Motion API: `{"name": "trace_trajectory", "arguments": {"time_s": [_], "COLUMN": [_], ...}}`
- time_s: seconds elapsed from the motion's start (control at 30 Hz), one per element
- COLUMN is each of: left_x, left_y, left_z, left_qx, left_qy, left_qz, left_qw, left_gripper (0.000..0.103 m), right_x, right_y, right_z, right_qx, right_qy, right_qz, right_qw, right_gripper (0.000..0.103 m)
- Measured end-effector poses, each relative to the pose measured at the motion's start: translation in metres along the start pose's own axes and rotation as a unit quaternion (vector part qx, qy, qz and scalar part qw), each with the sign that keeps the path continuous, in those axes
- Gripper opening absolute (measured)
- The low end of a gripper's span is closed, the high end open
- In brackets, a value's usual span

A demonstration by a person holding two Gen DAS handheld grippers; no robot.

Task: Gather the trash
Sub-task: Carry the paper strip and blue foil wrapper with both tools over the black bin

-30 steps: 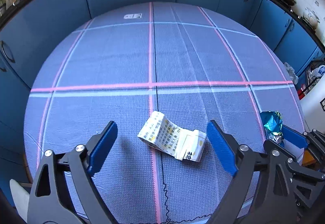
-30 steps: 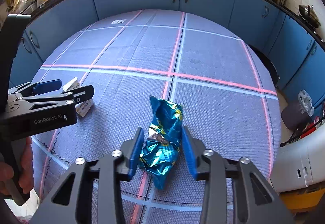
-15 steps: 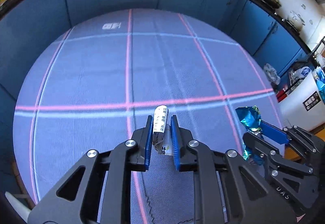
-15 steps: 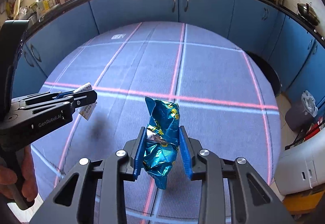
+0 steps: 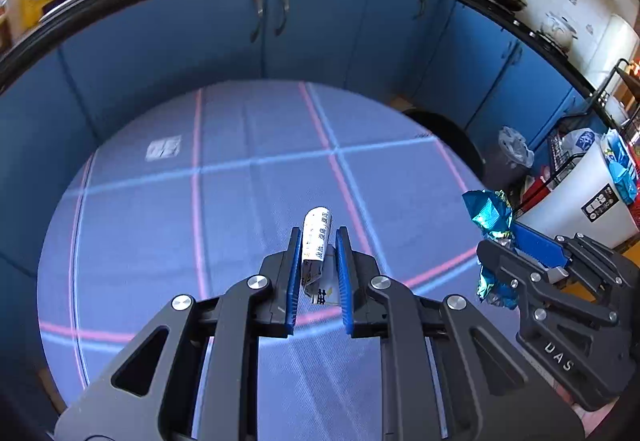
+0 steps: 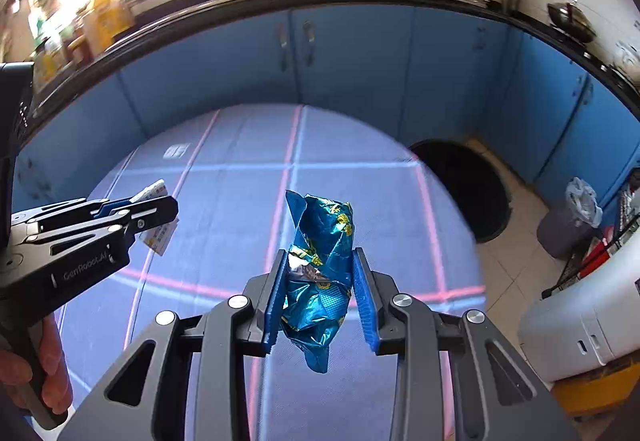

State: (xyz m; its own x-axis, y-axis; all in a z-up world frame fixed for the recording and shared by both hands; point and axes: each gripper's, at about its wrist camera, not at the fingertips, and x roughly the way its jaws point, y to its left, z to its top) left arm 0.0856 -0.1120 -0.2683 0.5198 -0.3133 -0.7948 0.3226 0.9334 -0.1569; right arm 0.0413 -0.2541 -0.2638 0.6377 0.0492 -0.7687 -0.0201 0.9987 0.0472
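My left gripper (image 5: 319,253) is shut on a folded white paper wrapper with printed text (image 5: 317,221), held clear above the round table with its lilac checked cloth (image 5: 240,201). My right gripper (image 6: 320,261) is shut on a crumpled blue foil snack wrapper (image 6: 322,225), also lifted off the cloth (image 6: 240,169). In the left wrist view the right gripper (image 5: 516,241) and the foil wrapper (image 5: 486,209) sit at the right. In the right wrist view the left gripper (image 6: 160,207) with the paper wrapper (image 6: 158,237) is at the left, held by a hand (image 6: 24,373).
Blue cabinets (image 6: 360,61) curve behind the table under a cluttered black counter. A dark round bin (image 6: 460,189) stands on the tiled floor right of the table. Further right are a grey bin with a plastic liner (image 6: 568,225) and a white appliance (image 6: 580,321).
The left jaws closed on the paper wrapper that lay on the cloth. Both grippers then rose with their wrappers, and the table now looks farther away.
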Motion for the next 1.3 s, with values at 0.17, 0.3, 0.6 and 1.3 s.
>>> {"name": "trace_trajectory", "arguments": {"time_s": [0.17,0.3,0.6,1.3], "left_x": [0.012,0.022,0.041,0.078], "left_y": [-0.016,-0.028,-0.049,-0.117], "left_z": [0.039,0.071,0.119,0.201], "left_qx": [0.022,0.043,0.072,0.124], "left_qy": [0.003,0.001,-0.004,-0.041], "left_qz": [-0.013,-0.024,-0.043,-0.085], "left_qw": [0.9997,0.9988,0.9965,0.9877], "left_gripper": [0.017,0.017,0.017,0.018], "right_x": [0.001,0.002,0.005,0.015], "right_y": [-0.022,-0.039,-0.068,-0.149], "right_z": [0.029,0.054,0.091,0.152], "right_qx": [0.022,0.039,0.067,0.108], "right_qy": [-0.006,-0.015,-0.029,-0.063], "right_qz": [-0.020,-0.035,-0.062,-0.138], "right_qw": [1.000,0.998,0.995,0.983], "right_gripper": [0.031,0.031,0.031,0.031]}}
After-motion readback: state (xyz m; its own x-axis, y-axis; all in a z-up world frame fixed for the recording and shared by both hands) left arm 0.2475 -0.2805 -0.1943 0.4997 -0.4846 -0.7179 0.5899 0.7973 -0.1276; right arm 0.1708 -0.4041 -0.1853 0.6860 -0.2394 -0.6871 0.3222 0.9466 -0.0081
